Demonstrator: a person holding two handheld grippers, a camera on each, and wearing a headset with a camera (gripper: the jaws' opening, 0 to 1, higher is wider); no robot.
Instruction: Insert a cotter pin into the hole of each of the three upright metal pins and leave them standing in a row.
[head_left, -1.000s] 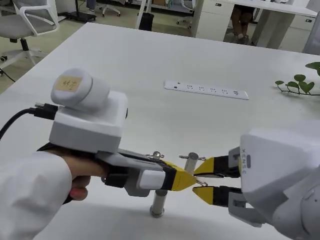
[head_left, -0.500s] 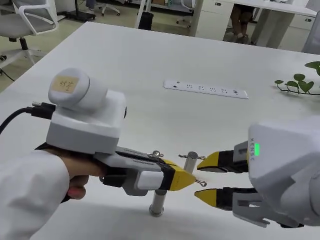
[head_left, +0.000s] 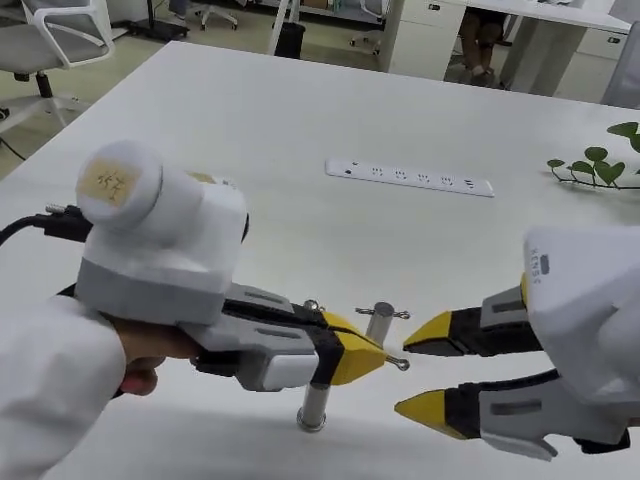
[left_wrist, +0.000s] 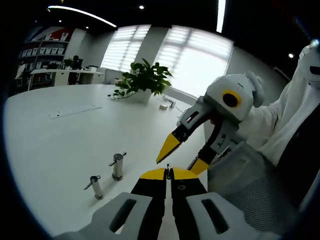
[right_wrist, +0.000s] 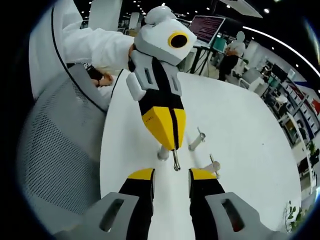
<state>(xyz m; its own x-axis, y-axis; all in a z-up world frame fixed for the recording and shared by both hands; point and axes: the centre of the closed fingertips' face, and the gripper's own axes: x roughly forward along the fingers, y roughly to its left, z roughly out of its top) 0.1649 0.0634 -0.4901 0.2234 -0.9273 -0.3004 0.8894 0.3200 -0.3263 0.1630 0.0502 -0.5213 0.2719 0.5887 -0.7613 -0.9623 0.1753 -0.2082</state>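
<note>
Left gripper (head_left: 380, 358) jaws clamped on what's probably the last cotter pin (head_left: 398, 363), right gripper (head_left: 405, 377) jaws apart. Next: line it up with the front metal pin (head_left: 314, 405)'s hole.

I see an open office here: a white meeting table (head_left: 250, 120), a swivel chair (head_left: 55, 35), white desks (head_left: 430, 35) behind, a potted plant (left_wrist: 143, 80) by blinded windows (left_wrist: 192, 62).

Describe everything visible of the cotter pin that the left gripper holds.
The cotter pin is a thin, silvery piece of wire, metal by its look, with a small loop at its free end. The shut yellow tips of the left gripper clamp it, and the loop end sticks out beyond them. It is held in the air, pointing toward the open right gripper, which does not touch it.
</note>
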